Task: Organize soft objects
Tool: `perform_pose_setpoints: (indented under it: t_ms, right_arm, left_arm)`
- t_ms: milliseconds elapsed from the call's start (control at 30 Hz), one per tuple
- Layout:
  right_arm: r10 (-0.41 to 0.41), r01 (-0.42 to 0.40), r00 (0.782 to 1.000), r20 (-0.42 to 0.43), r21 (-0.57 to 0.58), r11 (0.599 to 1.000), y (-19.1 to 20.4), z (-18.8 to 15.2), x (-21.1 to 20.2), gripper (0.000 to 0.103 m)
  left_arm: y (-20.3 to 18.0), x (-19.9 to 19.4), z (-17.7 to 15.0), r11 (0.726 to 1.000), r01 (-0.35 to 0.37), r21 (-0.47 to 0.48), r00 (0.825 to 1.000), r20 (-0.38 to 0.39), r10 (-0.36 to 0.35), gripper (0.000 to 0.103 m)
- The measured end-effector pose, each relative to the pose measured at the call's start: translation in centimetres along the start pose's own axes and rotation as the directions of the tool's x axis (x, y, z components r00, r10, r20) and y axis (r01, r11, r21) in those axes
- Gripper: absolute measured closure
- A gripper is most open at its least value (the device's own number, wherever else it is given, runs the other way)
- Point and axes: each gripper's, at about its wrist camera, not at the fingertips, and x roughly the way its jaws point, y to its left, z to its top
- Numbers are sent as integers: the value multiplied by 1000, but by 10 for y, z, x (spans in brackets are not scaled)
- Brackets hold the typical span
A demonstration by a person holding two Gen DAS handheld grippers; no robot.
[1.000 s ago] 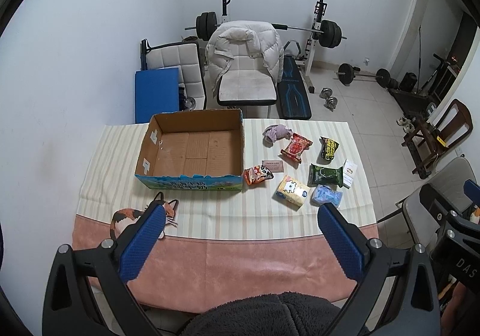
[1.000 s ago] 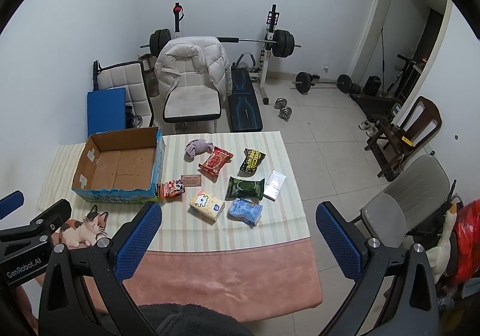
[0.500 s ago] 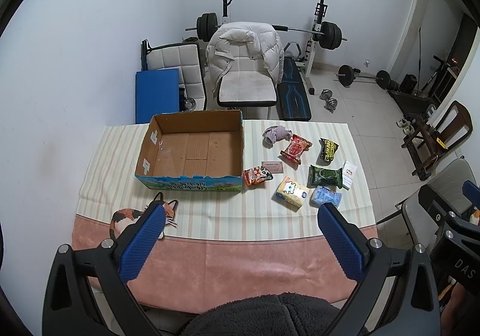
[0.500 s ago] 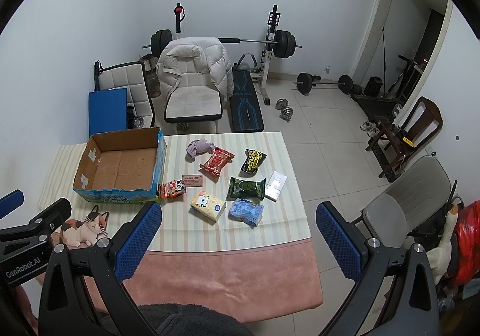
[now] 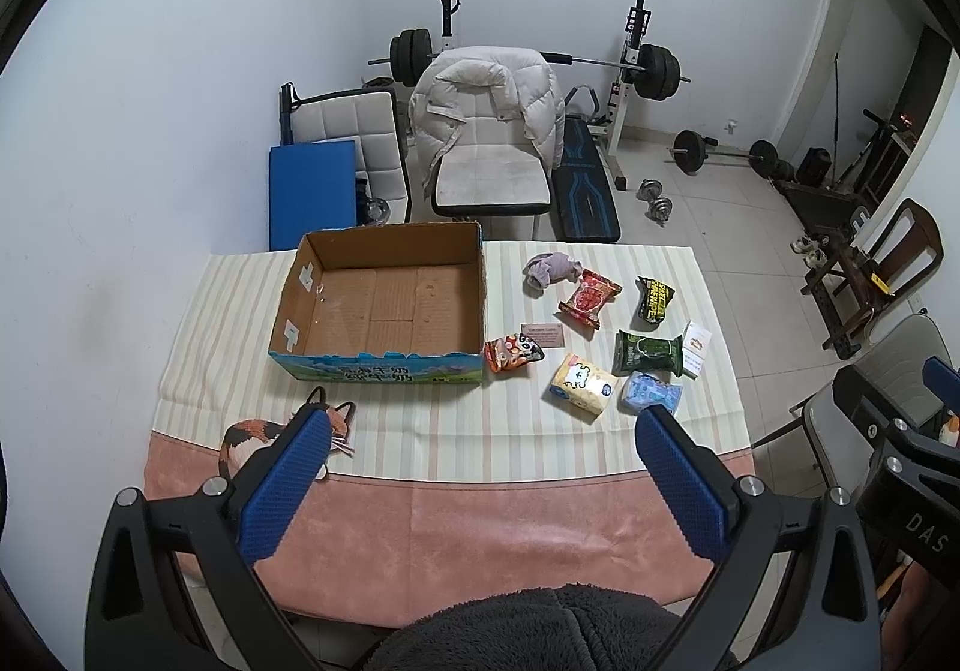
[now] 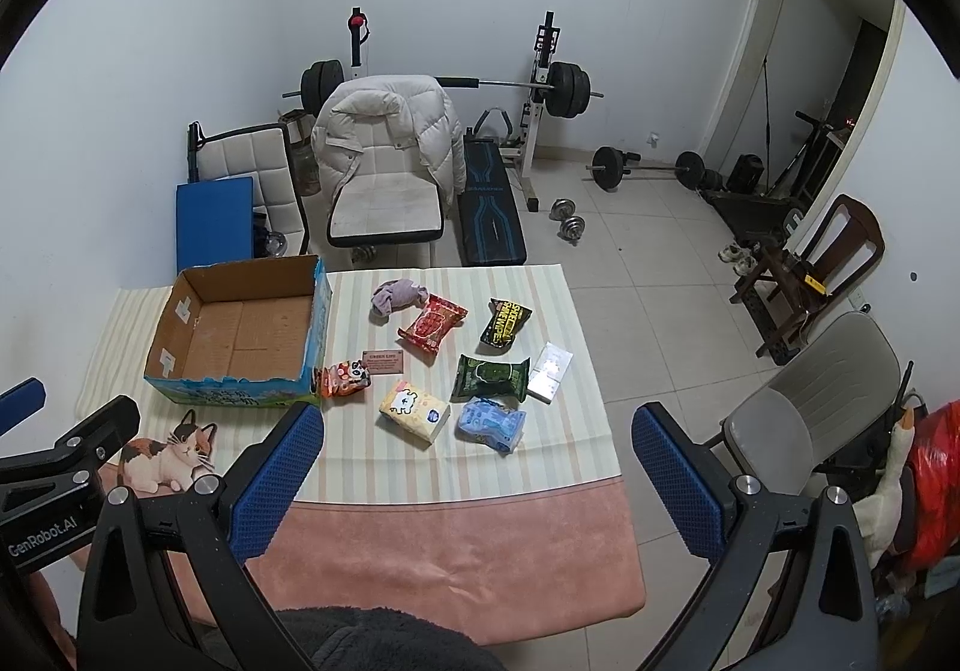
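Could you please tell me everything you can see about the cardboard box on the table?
The cardboard box is an open-topped, shallow rectangular carton of brown corrugated board, empty inside, with its bottom flaps showing as seams and bits of white tape on the left inner wall. Its outer front wall is printed in blue and green with white lettering. It sits upright on the striped tablecloth, on the table's left half. An orange snack packet lies against its front right corner. Neither set of tongs touches it.
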Motion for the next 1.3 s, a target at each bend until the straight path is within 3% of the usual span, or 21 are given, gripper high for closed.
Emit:
perform_pose_setpoints:
  t_ms: [1000,1167,1233,1300]
  right_arm:
    - [10,-10,1000,-1,10,1000,0,0,2,0]
    - [52,-48,997,-55,64,997,-16,11,36,0]
    - [72,-65,991,-112,65,996,-25,16,73,0]
    - [46,-32,980,-193,77,997,-38,17,122,0]
  left_arm:
    - [-9,-9,13,1000,11,-10,1000,-2,-11,0]
    - [-15,38,35,998,50,-28,994,-95,-52,0]
    - [-17,80,42,994,88,-62,978,-184,-98,0]
    - [-19,121,44,985,130,-112,950,-270,-156,0]
